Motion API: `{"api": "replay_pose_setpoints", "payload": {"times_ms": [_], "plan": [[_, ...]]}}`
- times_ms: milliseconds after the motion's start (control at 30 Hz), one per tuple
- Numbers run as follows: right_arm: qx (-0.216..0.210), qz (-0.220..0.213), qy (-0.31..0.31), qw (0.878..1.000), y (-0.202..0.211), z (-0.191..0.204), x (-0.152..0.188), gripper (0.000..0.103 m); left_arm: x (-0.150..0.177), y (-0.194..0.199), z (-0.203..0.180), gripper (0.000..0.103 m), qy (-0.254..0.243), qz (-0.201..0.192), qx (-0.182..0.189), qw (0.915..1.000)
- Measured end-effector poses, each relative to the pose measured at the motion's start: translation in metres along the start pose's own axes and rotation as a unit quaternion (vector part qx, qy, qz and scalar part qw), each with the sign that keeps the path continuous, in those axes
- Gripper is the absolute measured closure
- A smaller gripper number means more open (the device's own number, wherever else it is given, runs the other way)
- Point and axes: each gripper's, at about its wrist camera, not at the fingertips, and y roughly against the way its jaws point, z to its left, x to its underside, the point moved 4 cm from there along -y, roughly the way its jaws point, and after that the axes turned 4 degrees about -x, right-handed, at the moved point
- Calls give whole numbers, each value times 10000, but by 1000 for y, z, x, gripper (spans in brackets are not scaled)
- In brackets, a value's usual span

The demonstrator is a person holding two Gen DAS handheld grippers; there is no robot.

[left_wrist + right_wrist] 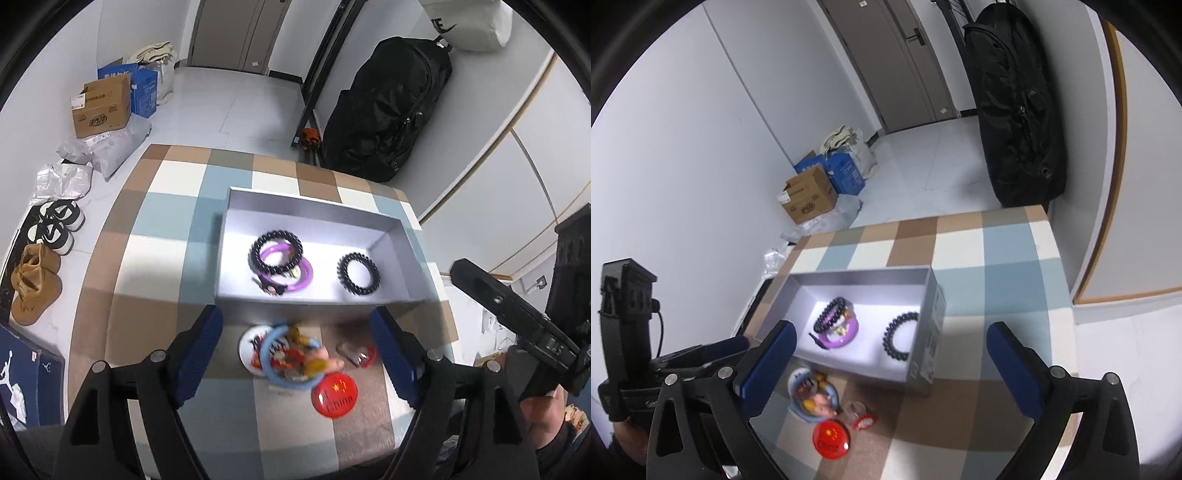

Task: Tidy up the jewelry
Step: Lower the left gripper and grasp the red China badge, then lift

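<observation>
Hovering with its blue pads spread wide and nothing between them, the left gripper (297, 350) sits directly above the small heap of pieces still loose on the checked tablecloth (155, 236), which reads as a lineup for the next pick. That heap holds a pale blue ring (275, 363) lying over a white printed badge (251, 345) and some coloured charms, though motion blur makes the charms hard to sort one from another. A red China badge (335, 397) lies just beside the heap on the near side, and a smaller red-and-clear piece (356, 355) lies to its right. The right gripper (892, 363) is likewise parted and empty, held off to the side and higher, probably kept clear so the left has room to work. Beyond the heap stands the open grey box (391, 236), its near wall just past the loose pieces, so each carry is short. Inside it, a black bead bracelet (276, 253) lies on top of a purple bangle (301, 275) toward the left, and a black coil hair tie (358, 273) lies apart on the right, suggesting like goes with like. Roughly half the sorting looks done.
</observation>
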Motion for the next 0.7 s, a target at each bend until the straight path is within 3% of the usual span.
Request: {"api": "replay_pose_setpoints", "payload": {"times_ms": [133,567,700], "plan": [[101,21,15,9999,5,-3,7,0,13,7,-9,25,-158,-71,-1,9999],[344,78,-229,9991,21,-14,19,0,58,-12,-25,25,-252,643,-238,9973],[346,117,-325,9988,22,-18,21,0,65,-15,-33,25,-557,663,-356,9956]]}}
